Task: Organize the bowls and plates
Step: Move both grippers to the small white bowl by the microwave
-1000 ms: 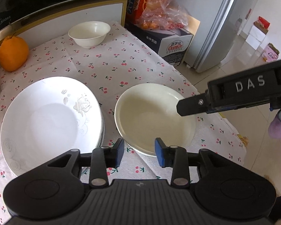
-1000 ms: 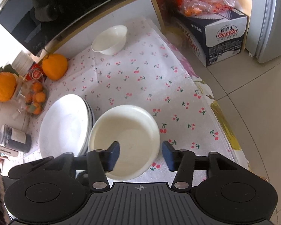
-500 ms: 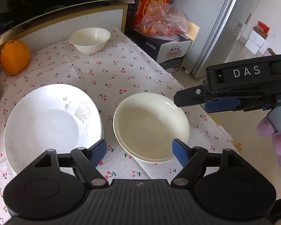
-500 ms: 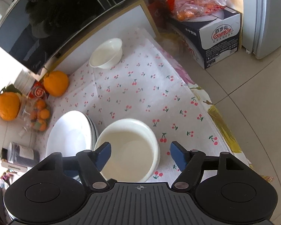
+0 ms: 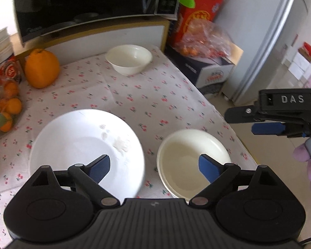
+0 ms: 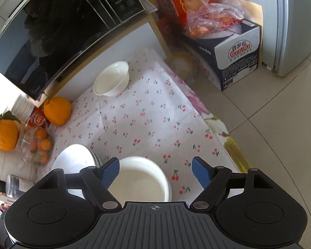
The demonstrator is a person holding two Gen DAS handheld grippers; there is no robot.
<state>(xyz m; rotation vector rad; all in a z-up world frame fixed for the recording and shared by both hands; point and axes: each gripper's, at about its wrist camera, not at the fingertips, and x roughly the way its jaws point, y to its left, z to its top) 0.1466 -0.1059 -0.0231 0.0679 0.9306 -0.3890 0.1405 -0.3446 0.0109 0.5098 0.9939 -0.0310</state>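
Note:
A stack of white plates (image 5: 83, 143) lies at the near left of the cherry-print tablecloth (image 5: 147, 103); it also shows in the right wrist view (image 6: 74, 159). A cream bowl (image 5: 192, 157) sits to its right near the table's front edge, also in the right wrist view (image 6: 141, 178). A small white bowl (image 5: 128, 59) stands at the far side, also in the right wrist view (image 6: 112, 78). My left gripper (image 5: 155, 168) is open and empty above the plates and cream bowl. My right gripper (image 6: 155, 171) is open and empty above the cream bowl; it shows in the left wrist view (image 5: 259, 120).
A large orange (image 5: 41, 68) and a bag of small oranges (image 5: 4, 110) lie at the left. A microwave (image 5: 89, 4) stands behind the table. A cardboard box (image 6: 236, 51) with a bag of fruit and a fridge (image 6: 296, 20) stand on the right.
Both grippers have opened wide and pulled back and up from the cream bowl. The cream bowl stays on the table beside the plates.

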